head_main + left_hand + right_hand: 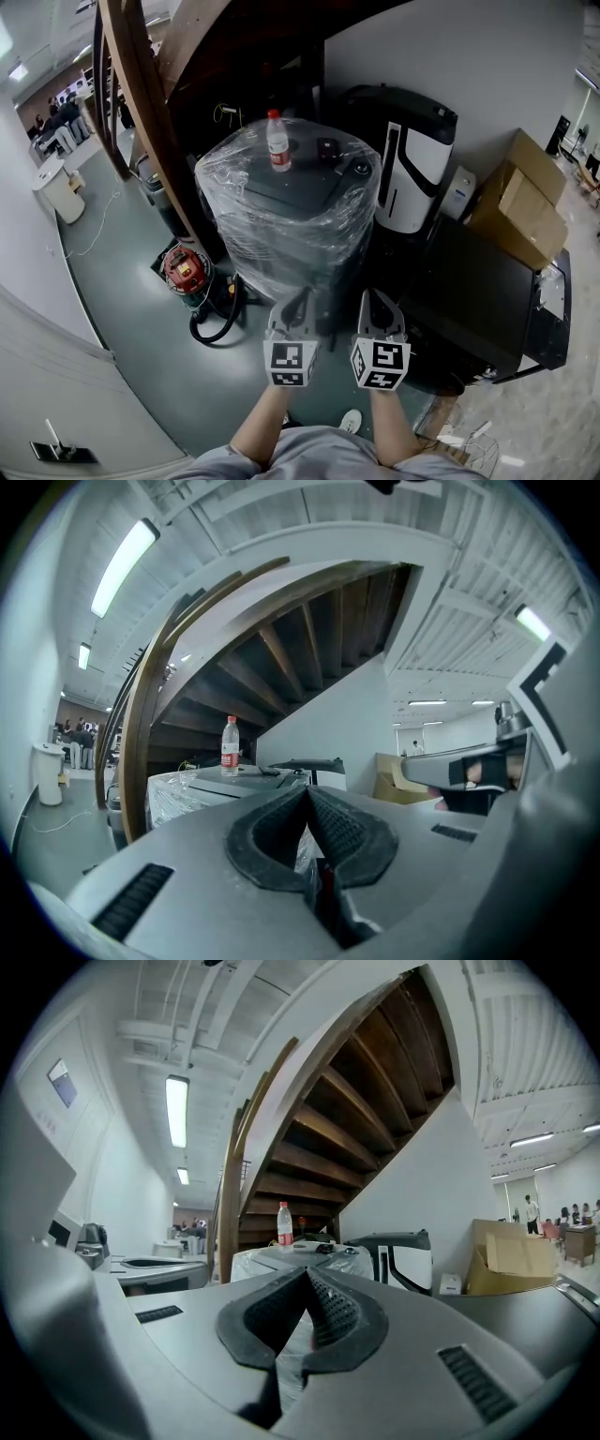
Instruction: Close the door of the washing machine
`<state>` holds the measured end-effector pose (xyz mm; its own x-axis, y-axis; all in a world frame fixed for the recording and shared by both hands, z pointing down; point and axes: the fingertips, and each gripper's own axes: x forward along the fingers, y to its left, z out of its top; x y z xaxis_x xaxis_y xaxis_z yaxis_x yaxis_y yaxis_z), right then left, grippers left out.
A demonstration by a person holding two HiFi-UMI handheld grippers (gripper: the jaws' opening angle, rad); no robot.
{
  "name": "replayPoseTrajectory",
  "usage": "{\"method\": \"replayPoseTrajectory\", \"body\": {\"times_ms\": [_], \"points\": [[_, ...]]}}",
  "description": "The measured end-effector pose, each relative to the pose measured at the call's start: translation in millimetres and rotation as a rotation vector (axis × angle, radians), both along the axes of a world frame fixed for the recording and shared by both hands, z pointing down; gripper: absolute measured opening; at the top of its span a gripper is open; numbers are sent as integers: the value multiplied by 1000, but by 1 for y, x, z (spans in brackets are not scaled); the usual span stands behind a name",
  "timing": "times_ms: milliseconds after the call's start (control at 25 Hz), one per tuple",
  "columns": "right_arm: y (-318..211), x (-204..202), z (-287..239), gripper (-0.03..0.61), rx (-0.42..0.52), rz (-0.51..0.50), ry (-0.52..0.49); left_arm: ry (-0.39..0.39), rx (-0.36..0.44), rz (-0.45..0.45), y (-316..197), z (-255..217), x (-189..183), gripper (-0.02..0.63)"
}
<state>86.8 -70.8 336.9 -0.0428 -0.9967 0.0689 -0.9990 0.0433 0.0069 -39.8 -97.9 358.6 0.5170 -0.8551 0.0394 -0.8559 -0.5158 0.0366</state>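
Bare forearms (265,424) at 6 o'clock run up to the two grey grippers with marker cubes, held side by side. The left gripper (298,298) and the right gripper (375,298) are both clenched, black ridged pads meeting at the tips with nothing between them, as each gripper view shows. Dead ahead at 12 o'clock, near but not touching, stands a dark grey boxy machine swathed in clear plastic film (281,216), which I take to be the washing machine. Its top faces up towards the head camera, and no view shows whether a door hangs open, so the closing push cannot be aimed yet. Both grippers are about equally near it, the left a shade closer to its middle. A clear plastic bottle with red cap and label (278,141) stands upright on the top at 12 o'clock, its contents not readable. A black-and-white upright appliance (412,169) sits just beside the machine at 1 o'clock. Brown cardboard boxes (520,197) at 2 o'clock show nothing of their insides.
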Motion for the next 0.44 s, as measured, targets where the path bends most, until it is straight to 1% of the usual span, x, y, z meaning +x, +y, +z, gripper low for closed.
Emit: {"method": "replayPoseTrajectory", "body": {"times_ms": [440], "points": [[-6,0,-4,-1,6,-13,9,-2,2,8,-2,-3,4,2]]}}
